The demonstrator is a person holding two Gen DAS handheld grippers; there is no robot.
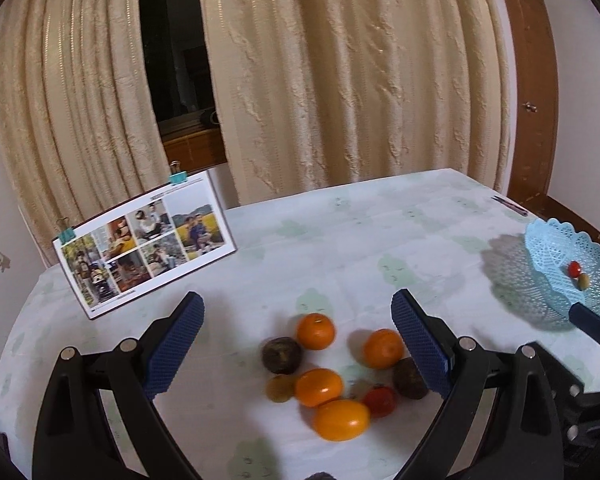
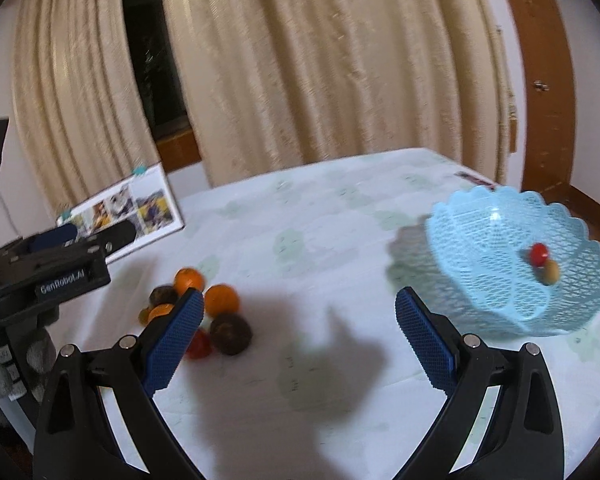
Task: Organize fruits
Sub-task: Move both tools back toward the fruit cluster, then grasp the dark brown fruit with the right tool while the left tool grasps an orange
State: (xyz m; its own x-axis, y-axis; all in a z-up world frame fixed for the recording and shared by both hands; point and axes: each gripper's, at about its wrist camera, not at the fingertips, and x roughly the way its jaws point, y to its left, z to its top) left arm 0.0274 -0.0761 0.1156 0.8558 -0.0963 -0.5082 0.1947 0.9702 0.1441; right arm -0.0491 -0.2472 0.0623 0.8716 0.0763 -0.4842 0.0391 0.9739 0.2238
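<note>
A pile of fruit lies on the table: several oranges (image 1: 319,387), two dark round fruits (image 1: 281,355), a red tomato (image 1: 380,401) and a small olive-brown fruit (image 1: 279,388). My left gripper (image 1: 298,316) is open and empty, hovering over the pile. The pile also shows in the right wrist view (image 2: 221,299). A light blue lattice basket (image 2: 496,280) at the right holds a red tomato (image 2: 538,253) and an olive fruit (image 2: 551,272). My right gripper (image 2: 300,312) is open and empty, between the pile and the basket. The basket shows in the left wrist view (image 1: 556,248).
A photo board (image 1: 148,240) with binder clips stands at the table's back left. Cream curtains hang behind the table. A pen-like object (image 1: 510,205) lies at the far right edge. A wooden door (image 1: 534,92) is at the right. The left gripper body (image 2: 48,276) shows at left.
</note>
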